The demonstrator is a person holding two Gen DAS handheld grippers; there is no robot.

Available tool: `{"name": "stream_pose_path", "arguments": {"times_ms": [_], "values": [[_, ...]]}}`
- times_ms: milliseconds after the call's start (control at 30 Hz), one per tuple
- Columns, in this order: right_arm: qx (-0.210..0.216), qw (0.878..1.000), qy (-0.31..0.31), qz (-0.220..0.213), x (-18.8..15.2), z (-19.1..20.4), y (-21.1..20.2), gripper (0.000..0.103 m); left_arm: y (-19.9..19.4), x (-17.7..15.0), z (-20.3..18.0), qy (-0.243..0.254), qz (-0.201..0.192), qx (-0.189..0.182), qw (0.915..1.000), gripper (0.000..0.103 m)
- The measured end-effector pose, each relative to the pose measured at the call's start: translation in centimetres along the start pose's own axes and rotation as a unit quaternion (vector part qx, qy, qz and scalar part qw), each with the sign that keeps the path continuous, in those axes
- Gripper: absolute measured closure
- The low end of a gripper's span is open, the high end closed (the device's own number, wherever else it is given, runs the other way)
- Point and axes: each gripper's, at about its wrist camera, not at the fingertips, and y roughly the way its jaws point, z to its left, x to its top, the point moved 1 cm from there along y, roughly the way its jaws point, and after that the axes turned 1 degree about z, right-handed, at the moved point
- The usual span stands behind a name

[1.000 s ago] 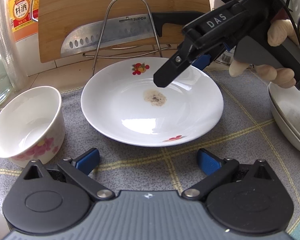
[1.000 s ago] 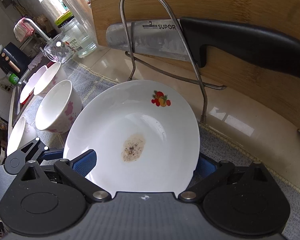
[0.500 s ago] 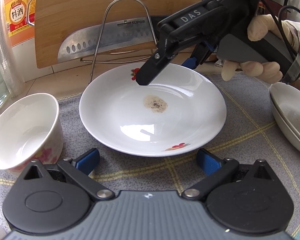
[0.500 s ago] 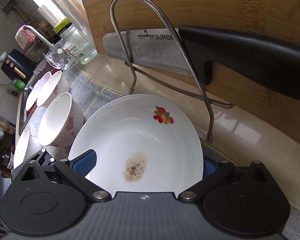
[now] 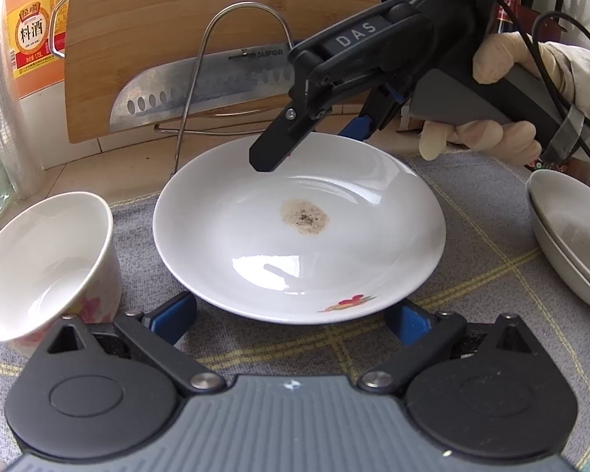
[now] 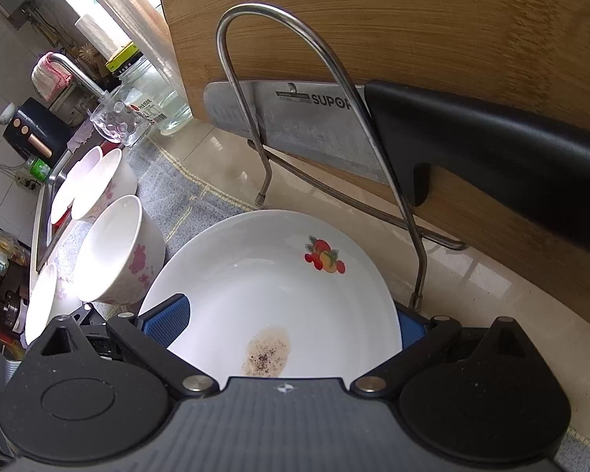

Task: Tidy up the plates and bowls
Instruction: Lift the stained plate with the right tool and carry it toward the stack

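Plate (image 5: 299, 236): we see it flat on the counter's mat, between both tools.
Right hand-held gripper (image 6: 283, 326): jaws wide, straddling its far rim.
Left hand-held gripper (image 5: 291, 322): closing, near rim between pads, untouched.

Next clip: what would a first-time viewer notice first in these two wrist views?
The white plate with a brown speckled stain at its centre sits mid-scene on the grey cloth. The right gripper hangs open over its far rim, while the left gripper, jaws closing, straddles its near edge. Behind, a big knife rests in a wire rack against a wooden cutting board, and a floral bowl stands left of the plate.
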Motion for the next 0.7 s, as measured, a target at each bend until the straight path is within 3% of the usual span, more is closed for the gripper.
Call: {"name": "stream_pose_path", "arguments": {"times_ms": [267, 433, 700], "values": [[0.013, 1.000, -0.003, 0.008, -0.2, 0.0, -0.5, 0.000, 0.0, 0.1, -0.2, 0.016, -0.009, 0.000, 0.9998, 0.003], [0.012, 1.000, 0.005, -0.018, 0.4, -0.2, -1.1, 0.000, 0.1, 0.1, -0.3, 0.018, -0.009, 0.004, 0.9998, 0.003], [0.009, 1.000, -0.007, -0.003, 0.4, 0.1, -1.0, 0.000, -0.4, 0.0, -0.7, 0.034, -0.002, 0.014, 0.9993, 0.003]]}}
